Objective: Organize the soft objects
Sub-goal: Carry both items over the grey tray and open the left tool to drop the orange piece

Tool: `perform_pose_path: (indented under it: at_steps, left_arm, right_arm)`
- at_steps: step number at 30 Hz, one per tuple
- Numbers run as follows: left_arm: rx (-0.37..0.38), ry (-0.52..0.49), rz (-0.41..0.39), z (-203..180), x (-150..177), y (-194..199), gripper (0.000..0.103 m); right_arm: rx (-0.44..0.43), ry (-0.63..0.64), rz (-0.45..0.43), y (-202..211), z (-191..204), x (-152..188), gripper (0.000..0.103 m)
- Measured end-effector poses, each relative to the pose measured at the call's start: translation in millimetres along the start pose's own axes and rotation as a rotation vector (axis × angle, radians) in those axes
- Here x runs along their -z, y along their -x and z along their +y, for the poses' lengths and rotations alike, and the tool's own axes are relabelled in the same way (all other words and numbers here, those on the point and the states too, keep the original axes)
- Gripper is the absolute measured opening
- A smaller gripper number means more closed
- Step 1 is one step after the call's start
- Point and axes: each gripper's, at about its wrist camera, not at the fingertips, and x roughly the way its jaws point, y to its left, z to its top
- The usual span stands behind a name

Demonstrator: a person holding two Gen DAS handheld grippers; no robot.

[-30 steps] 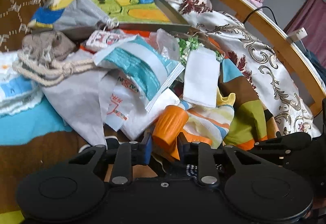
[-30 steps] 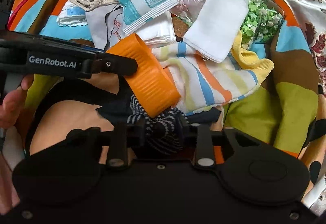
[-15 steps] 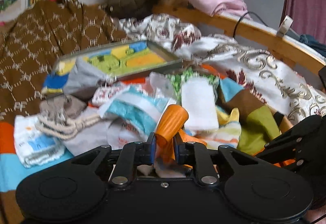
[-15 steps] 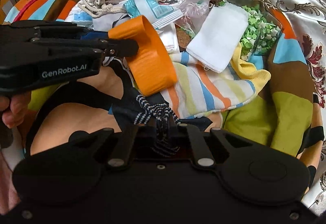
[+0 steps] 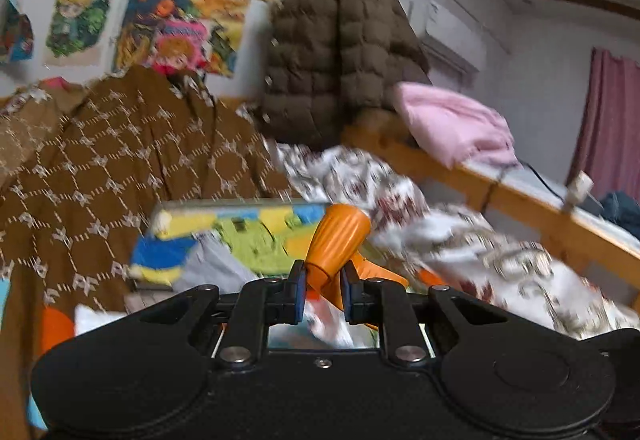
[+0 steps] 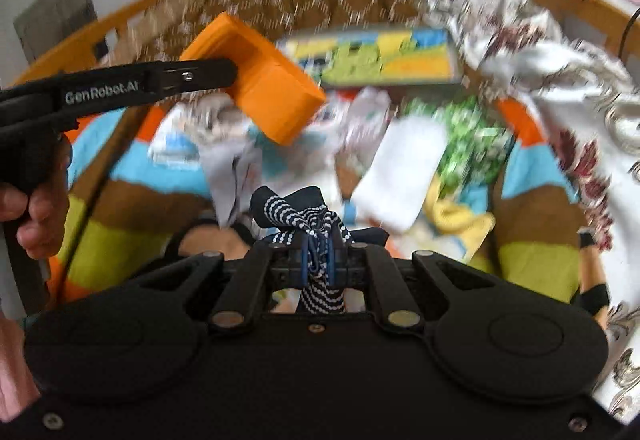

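The right gripper (image 6: 318,260) pinches a navy dotted cloth (image 6: 298,212), bunched just above its jaws. At ten o'clock in that view, the left gripper (image 5: 323,290) clamps an orange ribbed sleeve (image 5: 339,240), lifted clear of the bed; a hand (image 6: 38,216) grips its handle. Beyond, blurred, lie a white towel (image 6: 400,176) and a cartoon tray (image 6: 384,60). Farthest, at twelve, hangs a brown jacket (image 5: 340,56).

left gripper (image 6: 224,74): matte black | white "GenRobot.AI" lettering | silver screws
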Motion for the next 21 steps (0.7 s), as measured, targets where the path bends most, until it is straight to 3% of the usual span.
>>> perform_pose_path:
  at_steps: [5,11,14,21]
  left_arm:
    - [-0.042,0.039,-0.041,22,-21,-28,0.019]
    - [-0.083,0.119,-0.053,60,-41,-81,0.02]
    - [-0.094,0.162,-0.025,78,-49,-113,0.02]
    - [-0.078,0.2,0.043,103,-45,-184,0.02]
  right_arm:
    - [0.057,0.035,-0.142,11,-5,-23,0.004]
    - [0.078,0.05,-0.28,-12,-21,-88,0.004]
    - [0.075,0.028,-0.3,-45,-31,-125,0.004]
    - [0.067,-0.084,-0.271,-131,-55,-176,0.004]
